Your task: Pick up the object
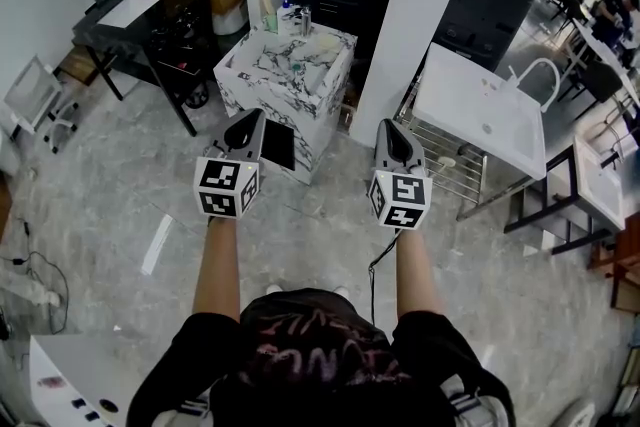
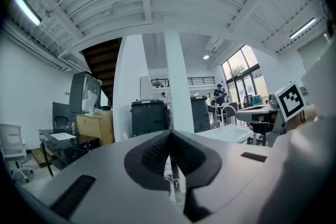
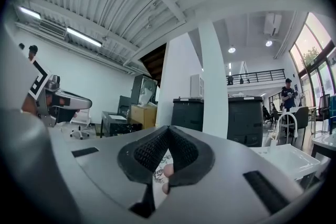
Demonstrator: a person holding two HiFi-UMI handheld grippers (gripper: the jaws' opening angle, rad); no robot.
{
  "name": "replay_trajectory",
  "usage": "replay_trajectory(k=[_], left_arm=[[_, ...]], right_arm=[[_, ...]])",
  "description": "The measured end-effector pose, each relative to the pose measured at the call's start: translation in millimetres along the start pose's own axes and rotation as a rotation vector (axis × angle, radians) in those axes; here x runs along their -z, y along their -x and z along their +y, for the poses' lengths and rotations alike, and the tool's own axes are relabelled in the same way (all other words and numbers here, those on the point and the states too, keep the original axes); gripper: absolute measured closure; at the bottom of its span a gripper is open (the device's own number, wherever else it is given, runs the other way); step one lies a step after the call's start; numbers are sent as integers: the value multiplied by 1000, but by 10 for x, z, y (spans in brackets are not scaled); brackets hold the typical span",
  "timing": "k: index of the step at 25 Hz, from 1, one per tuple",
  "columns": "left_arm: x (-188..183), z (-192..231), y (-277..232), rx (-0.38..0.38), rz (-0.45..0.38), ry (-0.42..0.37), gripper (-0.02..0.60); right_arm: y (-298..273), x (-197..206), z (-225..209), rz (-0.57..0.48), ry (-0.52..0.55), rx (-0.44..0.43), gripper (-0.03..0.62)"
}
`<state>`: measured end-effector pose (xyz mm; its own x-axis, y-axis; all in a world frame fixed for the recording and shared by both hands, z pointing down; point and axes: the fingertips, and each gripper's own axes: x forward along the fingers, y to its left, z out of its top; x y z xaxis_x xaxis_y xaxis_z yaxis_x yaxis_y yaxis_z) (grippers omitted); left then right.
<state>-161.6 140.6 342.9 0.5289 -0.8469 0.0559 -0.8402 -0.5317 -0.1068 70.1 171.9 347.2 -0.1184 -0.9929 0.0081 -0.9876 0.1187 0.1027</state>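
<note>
Nearest me, the left gripper (image 1: 243, 129) and right gripper (image 1: 396, 139) were both clenched on nothing, held level. Small items (image 1: 296, 18) stood on the marble-patterned table (image 1: 285, 85) at twelve o'clock, well apart from both grippers.

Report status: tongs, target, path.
Left tongs shut, empty. Right tongs shut, empty. Both level, short of white marble-patterned cube table; small items on top, target unclear. Nothing seen in the way.
</note>
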Motion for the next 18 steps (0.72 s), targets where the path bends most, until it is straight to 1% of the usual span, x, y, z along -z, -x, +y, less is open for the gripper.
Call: replay_trajectory(k=[8,12,18], left_arm=[[45,191,128,24,-8,4,565],[70,290,234,47,-11,0,565],[194,384,346,82,-2,17,565]], right_arm=[[-4,-53,260,-7,12,14,580],[42,-60,444,-4,19,33,580],[125,-15,644,15,30,60,580]])
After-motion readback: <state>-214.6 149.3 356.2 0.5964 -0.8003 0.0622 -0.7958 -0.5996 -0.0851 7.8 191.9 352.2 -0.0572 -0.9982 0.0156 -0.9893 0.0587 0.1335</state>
